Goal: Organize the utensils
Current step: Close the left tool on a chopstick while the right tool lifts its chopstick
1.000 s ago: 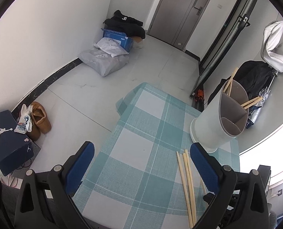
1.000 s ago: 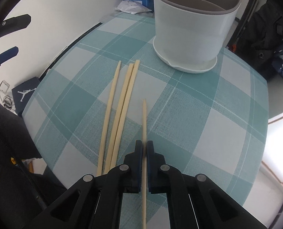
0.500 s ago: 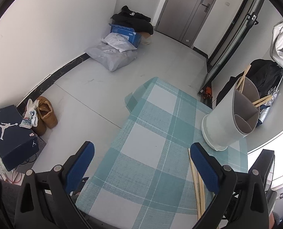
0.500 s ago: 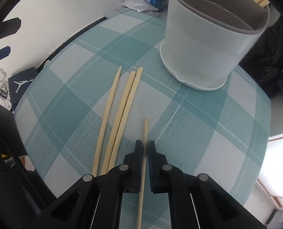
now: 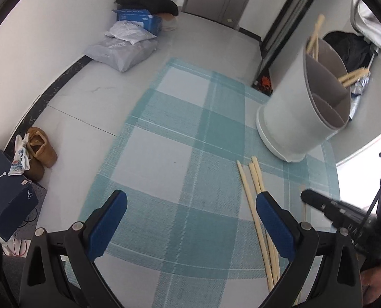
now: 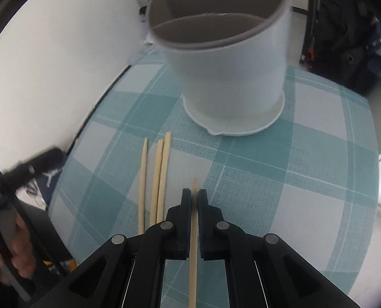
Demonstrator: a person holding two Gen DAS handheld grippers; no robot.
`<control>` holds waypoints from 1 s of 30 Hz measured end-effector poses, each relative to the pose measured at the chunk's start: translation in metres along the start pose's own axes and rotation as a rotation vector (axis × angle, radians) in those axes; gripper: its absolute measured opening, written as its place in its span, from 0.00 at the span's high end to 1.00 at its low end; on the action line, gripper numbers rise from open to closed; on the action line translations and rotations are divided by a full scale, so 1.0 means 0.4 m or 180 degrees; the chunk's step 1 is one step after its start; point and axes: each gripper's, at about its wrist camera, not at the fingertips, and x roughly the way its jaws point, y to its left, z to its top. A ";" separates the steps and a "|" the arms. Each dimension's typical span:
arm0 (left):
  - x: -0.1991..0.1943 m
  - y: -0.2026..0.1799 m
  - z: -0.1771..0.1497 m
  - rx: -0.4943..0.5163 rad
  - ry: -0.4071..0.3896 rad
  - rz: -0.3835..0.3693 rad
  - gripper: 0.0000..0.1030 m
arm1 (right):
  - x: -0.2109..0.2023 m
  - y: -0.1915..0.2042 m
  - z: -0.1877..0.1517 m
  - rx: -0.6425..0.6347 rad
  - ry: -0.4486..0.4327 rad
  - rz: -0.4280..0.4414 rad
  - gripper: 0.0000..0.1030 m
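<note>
My right gripper is shut on one wooden chopstick, its tip pointing at the white utensil holder, and holds it above the table. Three more chopsticks lie side by side on the checked cloth, left of the held one; they also show in the left wrist view. The holder has grey dividers and several chopsticks standing in its far compartments. My left gripper is open and empty above the cloth, its right finger over the loose chopsticks. The right gripper shows at the right.
The table with the teal checked cloth ends close on the left. On the floor lie a shoebox, brown shoes, grey parcels and a blue box. A dark bag sits behind the holder.
My right gripper has lifted the chopstick and moved it nearer the holder. My left gripper has swung back right, over the loose chopsticks.
</note>
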 end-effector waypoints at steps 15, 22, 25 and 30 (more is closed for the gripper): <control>0.110 -0.080 0.018 0.0315 0.0564 0.0561 0.04 | -0.119 -0.209 -0.020 0.1106 -0.0519 0.0697 0.96; 0.135 -0.100 0.025 0.0363 0.0668 0.0731 0.06 | -0.131 -0.203 0.003 0.1030 -0.0606 0.0745 0.96; 0.139 -0.108 0.036 0.0341 0.0702 0.0746 0.15 | -0.148 -0.195 0.003 0.0994 -0.0643 0.0754 0.96; 0.141 -0.151 0.054 0.0459 0.0764 0.0651 0.67 | -0.162 -0.195 0.006 0.0973 -0.0715 0.0765 0.96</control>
